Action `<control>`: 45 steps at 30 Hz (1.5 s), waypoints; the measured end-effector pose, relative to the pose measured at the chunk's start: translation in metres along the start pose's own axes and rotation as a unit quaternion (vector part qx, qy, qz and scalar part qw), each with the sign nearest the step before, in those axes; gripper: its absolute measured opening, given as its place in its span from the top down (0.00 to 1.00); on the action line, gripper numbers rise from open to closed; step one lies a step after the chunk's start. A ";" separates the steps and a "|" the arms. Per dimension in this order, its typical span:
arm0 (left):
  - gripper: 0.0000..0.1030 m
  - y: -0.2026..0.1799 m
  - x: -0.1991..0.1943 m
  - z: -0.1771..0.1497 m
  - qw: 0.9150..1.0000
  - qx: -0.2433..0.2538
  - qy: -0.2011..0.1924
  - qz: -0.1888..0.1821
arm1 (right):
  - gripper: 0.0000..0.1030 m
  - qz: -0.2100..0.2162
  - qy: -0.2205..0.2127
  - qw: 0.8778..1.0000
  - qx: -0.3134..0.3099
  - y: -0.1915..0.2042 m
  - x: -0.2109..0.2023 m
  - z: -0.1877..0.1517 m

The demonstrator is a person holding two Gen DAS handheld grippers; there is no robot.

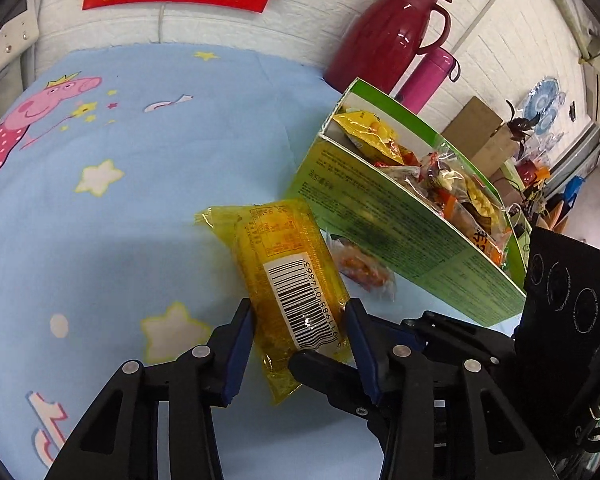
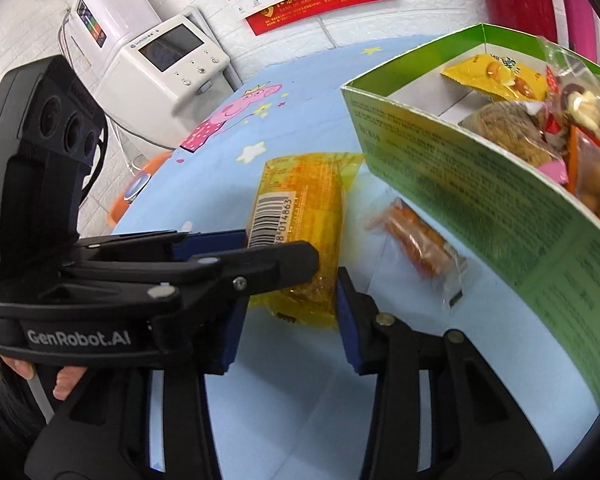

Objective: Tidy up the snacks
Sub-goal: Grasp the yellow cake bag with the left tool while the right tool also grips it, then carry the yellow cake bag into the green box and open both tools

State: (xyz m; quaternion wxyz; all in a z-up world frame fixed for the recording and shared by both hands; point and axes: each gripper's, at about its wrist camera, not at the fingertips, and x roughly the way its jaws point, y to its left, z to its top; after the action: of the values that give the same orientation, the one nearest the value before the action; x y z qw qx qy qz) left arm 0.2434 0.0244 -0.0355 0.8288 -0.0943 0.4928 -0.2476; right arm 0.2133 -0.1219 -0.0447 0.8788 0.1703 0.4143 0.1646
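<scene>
A yellow snack packet (image 1: 284, 280) with a barcode lies along the blue cartoon tablecloth (image 1: 120, 208). My left gripper (image 1: 300, 320) has a blue pad pressed on each long side of it. In the right wrist view that left gripper (image 2: 278, 246) comes in from the left, clamped across the packet (image 2: 304, 200). My right gripper (image 2: 292, 296) stands open around the packet's near end, and one of its fingers (image 1: 320, 366) shows under the packet. A small orange snack (image 2: 416, 244) in clear wrap lies beside the green box (image 2: 480, 200), which holds several snacks.
A red thermos jug (image 1: 388, 36) and a pink bottle (image 1: 428, 76) stand behind the green box (image 1: 400, 240). Cardboard boxes (image 1: 476, 128) sit further right. A white machine (image 2: 160, 64) stands past the table's left edge. A hand (image 2: 64, 380) holds the left gripper.
</scene>
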 end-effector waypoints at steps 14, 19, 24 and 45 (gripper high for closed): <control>0.55 -0.084 -0.062 -0.011 0.996 0.064 -0.061 -0.006 | 0.59 -0.001 -0.111 0.994 0.002 0.013 -0.096 -0.017; 0.55 -0.123 -0.063 0.001 0.993 0.095 -0.075 -0.011 | 0.59 -0.004 -0.150 0.989 0.010 -0.001 -0.129 -0.016; 0.55 -0.155 -0.055 0.018 0.989 0.116 -0.086 -0.016 | 0.59 -0.004 -0.180 0.983 0.027 -0.026 -0.153 -0.008; 0.11 -0.157 0.020 0.080 0.987 0.097 -0.122 0.028 | 0.23 -0.117 -0.197 0.973 0.036 -0.115 -0.140 0.033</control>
State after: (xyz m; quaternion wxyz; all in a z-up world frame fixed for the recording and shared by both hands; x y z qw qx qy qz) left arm 0.2706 -0.1275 0.0519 0.8947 -0.0291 0.3636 -0.2578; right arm 0.1718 -0.2903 0.0193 0.9494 0.1818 0.2561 0.0091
